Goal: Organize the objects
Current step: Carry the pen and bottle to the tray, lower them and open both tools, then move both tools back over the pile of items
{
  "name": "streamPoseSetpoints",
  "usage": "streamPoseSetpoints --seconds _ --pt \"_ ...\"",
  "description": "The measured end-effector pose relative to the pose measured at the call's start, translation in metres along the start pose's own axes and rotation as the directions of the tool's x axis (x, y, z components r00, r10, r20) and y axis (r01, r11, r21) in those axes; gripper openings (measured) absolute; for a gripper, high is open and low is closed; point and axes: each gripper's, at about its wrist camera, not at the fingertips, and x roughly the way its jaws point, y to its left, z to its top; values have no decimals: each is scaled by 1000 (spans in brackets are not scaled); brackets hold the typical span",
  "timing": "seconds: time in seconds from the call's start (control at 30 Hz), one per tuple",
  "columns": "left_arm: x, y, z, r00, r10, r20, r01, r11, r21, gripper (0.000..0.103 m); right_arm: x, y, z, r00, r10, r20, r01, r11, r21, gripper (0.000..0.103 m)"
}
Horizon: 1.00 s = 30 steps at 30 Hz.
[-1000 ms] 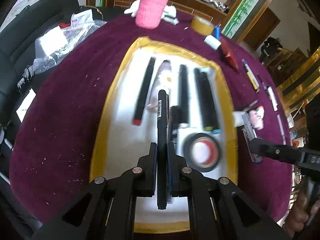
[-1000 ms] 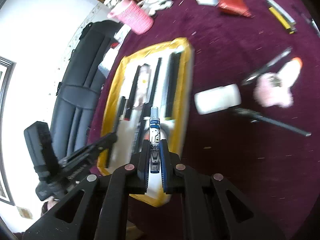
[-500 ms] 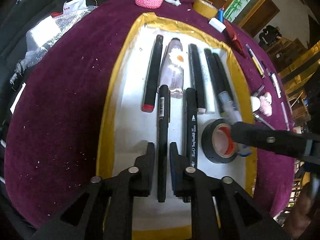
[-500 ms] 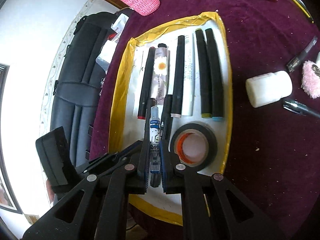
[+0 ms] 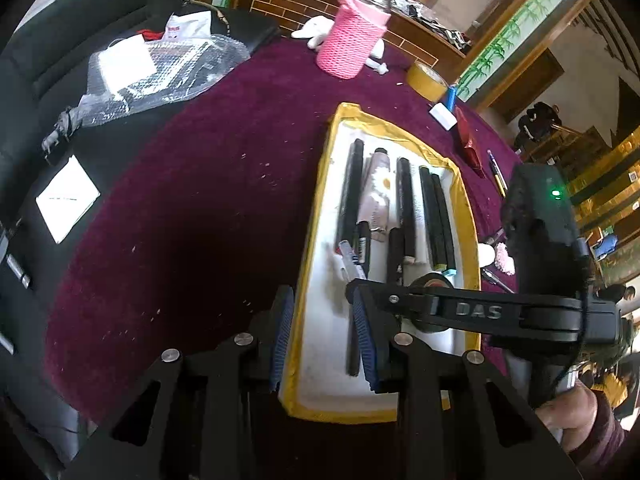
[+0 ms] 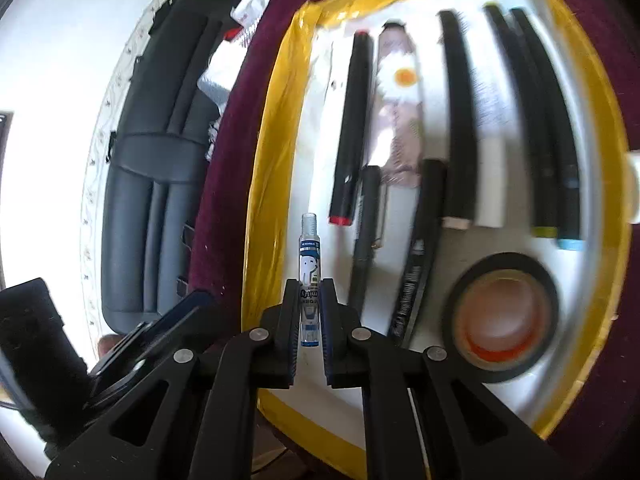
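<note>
A white tray with a yellow rim (image 5: 316, 216) (image 6: 272, 152) lies on the maroon cloth and holds several black markers, a daisy-printed tube (image 6: 400, 92) and a black tape roll (image 6: 504, 316). My left gripper (image 5: 322, 336) hangs over the tray's near left corner, its jaws opening. A black pen (image 5: 354, 320) lies loose on the tray beside the right pad, not pressed. My right gripper (image 6: 310, 308) is shut on a small white-and-blue pen (image 6: 309, 276) over the tray's left part. In the left wrist view it reaches in from the right (image 5: 352, 286).
At the table's far side stand a pink knitted cup (image 5: 350, 40) and a yellow tape roll (image 5: 426, 78). A bubble-wrap bag (image 5: 160, 68) rests on a black chair to the left. Loose pens (image 5: 496, 172) and a red packet (image 5: 466, 140) lie right of the tray.
The left gripper let go of the black pen, which now lies on the tray, then widened and drew back to the left. The right gripper came down over the tray with the small pen.
</note>
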Motion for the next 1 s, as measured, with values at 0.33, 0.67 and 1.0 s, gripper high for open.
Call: streamPoseSetpoints --seconds 0.33,0.67,1.0 --pt "0 19 -3 1000 -12 1 12 999 -47 38 11 9 -5 996 -88 -14 87 996 -29 11" --pt "2 -6 5 996 -86 7 86 996 -13 47 -28 -2 -22 990 -130 46 132 991 -40 21" --pt "14 -82 -4 985 -161 -55 166 980 112 47 -138 -88 -69 931 -334 147 335 942 23 26"
